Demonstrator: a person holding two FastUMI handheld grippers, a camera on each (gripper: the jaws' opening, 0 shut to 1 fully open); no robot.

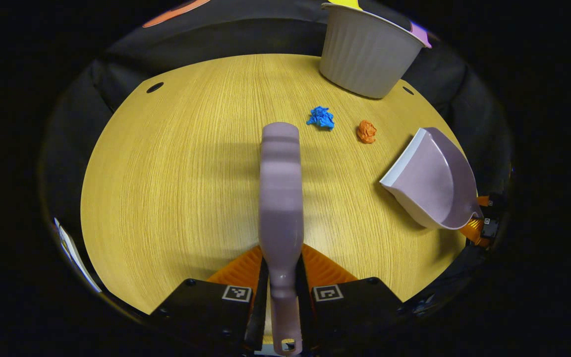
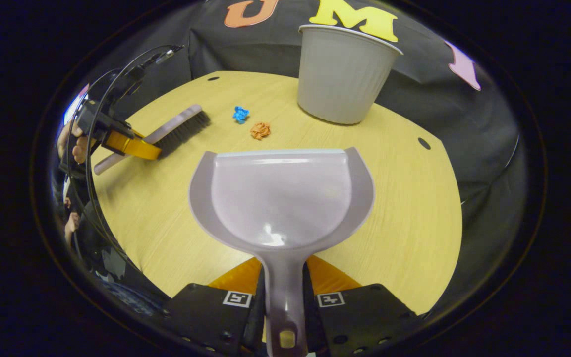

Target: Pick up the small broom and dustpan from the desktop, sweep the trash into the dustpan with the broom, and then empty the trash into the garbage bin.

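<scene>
The left gripper (image 1: 281, 277) is clenched on the broom (image 1: 280, 198) handle, both fingers pressing its neck; the broom's long axis runs straight ahead, bristle end toward the garbage bin (image 1: 365, 54). The right gripper (image 2: 285, 292) grasps the dustpan (image 2: 280, 198) by its handle, jaws narrowed onto it, the pan's open lip facing the bin. Short of the bin on the counter (image 2: 404, 218), a blue paper ball (image 2: 240, 114) lies beside an orange paper ball (image 2: 260, 131), ahead of the dustpan lip.

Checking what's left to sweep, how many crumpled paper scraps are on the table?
2: a blue scrap and an orange scrap beside it, both on the table between the broom and the bin. None seem hidden.
</scene>
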